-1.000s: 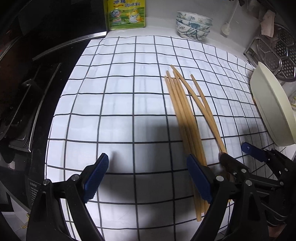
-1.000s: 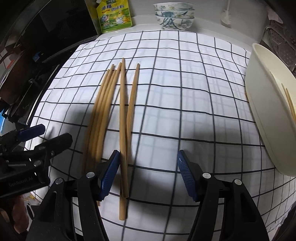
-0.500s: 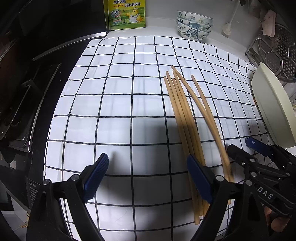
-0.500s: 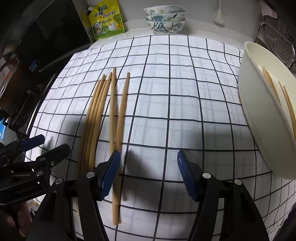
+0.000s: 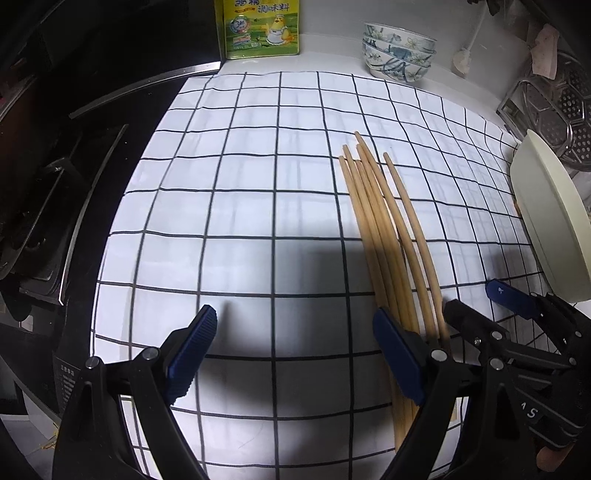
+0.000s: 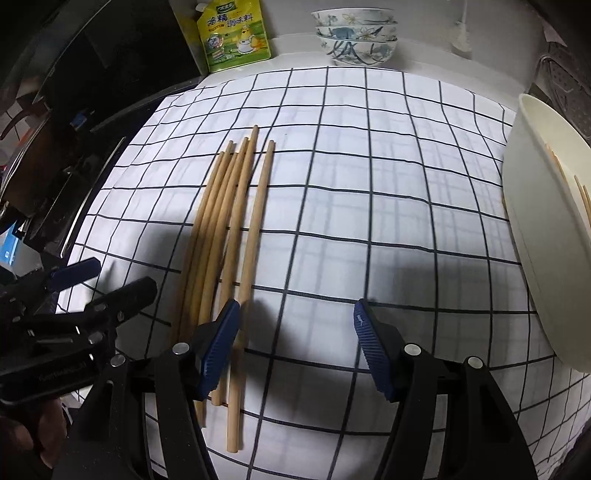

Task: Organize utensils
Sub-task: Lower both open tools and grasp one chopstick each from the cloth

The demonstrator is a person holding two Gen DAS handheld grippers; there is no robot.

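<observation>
White checked cloth (image 5: 240, 206) covers the counter. Six wooden chopsticks (image 6: 225, 229) lie bundled at centre-left of the right view, likely awaiting the cream tray (image 6: 535, 229) at right (some already inside). Left gripper (image 5: 295, 354) and right gripper (image 6: 295, 343) both hang spread, empty.

Only readable bits: Chinese "调味料" plus a round "3倍" badge on the yellow-green seasoning pouch (image 5: 262, 27), and "AS" on the right gripper (image 5: 491, 306).
</observation>
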